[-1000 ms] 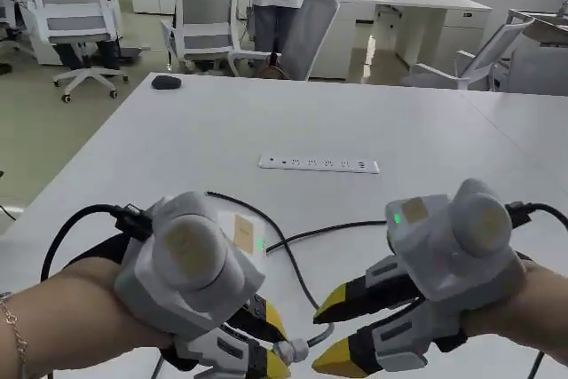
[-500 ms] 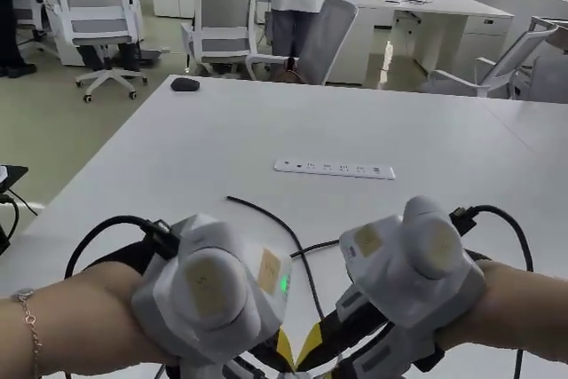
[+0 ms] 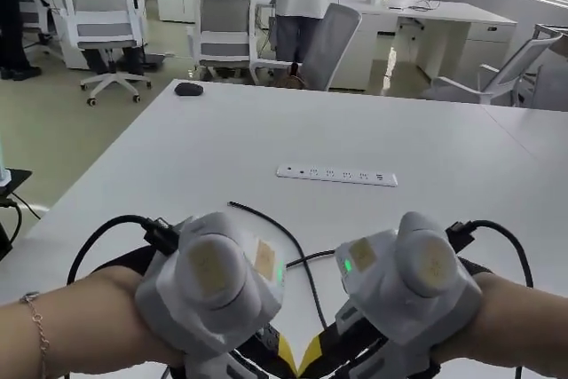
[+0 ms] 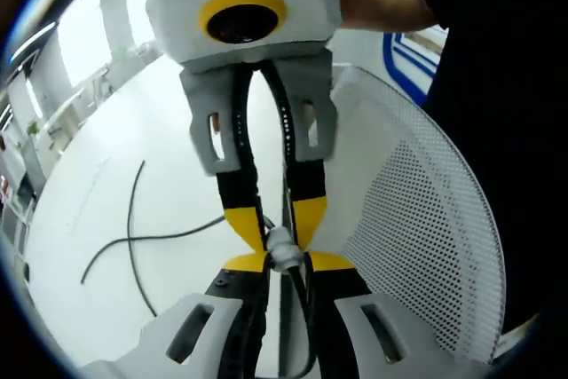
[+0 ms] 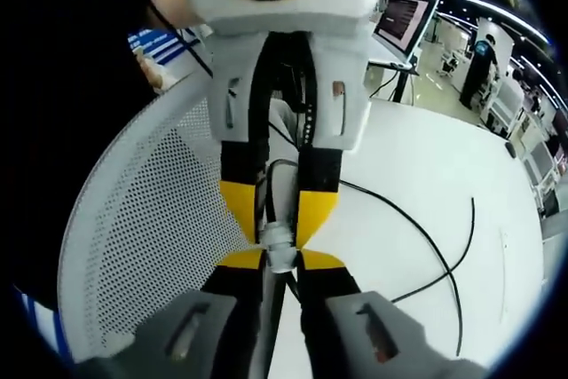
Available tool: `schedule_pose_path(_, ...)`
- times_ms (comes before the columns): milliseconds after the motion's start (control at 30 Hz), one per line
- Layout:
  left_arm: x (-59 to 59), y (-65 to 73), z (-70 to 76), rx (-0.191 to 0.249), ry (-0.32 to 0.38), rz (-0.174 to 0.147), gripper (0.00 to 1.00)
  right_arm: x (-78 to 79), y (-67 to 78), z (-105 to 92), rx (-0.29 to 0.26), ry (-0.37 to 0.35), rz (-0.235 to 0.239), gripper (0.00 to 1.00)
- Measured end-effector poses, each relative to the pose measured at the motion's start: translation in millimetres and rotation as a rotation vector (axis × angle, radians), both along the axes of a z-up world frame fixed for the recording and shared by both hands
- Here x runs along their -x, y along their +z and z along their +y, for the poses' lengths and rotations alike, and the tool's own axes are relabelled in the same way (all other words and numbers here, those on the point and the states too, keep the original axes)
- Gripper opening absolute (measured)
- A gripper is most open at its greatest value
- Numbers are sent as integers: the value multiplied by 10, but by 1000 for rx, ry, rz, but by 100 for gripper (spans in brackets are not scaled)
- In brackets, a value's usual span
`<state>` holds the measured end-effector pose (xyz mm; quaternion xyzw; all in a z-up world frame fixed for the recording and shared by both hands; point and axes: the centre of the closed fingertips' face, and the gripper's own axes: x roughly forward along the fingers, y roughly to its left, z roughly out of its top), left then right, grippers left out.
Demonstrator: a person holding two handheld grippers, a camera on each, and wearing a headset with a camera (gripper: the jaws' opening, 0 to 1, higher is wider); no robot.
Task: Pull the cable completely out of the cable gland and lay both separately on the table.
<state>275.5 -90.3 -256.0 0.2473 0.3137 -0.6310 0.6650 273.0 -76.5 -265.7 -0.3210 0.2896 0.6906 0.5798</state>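
Gripping one cable gland, left gripper faces right gripper.

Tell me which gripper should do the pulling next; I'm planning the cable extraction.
Right, likely. The left gripper looks shut on the cable gland, anchoring it; the right gripper faces it tip to tip at the cable, and can draw back along it once clamped.

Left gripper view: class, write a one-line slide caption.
Left tool and right tool meet tip to tip at the white cable gland, black cable trailing over the table.
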Motion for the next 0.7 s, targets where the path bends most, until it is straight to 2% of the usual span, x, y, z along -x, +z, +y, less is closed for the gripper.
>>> schedule_pose_path(133, -39, -22, 27, 34, 55, 78, 17, -33, -29, 21, 3, -22, -46, 12)
schedule_pose_path(167, -41, -26, 30, 36, 61, 86, 17, -35, -31, 22, 3, -26, -50, 12)
schedule_pose_path(333, -88, -28, 40, 84, 120, 171, 17, -99, -28, 26, -6, -34, -144, 12)
schedule_pose_path(433, -135, 5, 39, 148, 175, 255, 17, -158, 1, 31, -11, -24, -250, 12)
schedule_pose_path(467, -144, 15, 37, 167, 191, 282, 16, -166, 7, 30, -12, -22, -271, 12)
schedule_pose_path(533, -183, 36, 43, 216, 237, 346, 16, -204, 27, 30, -19, -27, -327, 12)
schedule_pose_path(567, -198, 48, 50, 243, 268, 395, 16, -214, 38, 32, -25, -29, -354, 12)
schedule_pose_path(633, -225, 58, 52, 281, 306, 452, 16, -235, 51, 32, -30, -31, -395, 12)
schedule_pose_path(700, -253, 61, 51, 321, 358, 518, 16, -269, 61, 29, -28, -27, -461, 12)
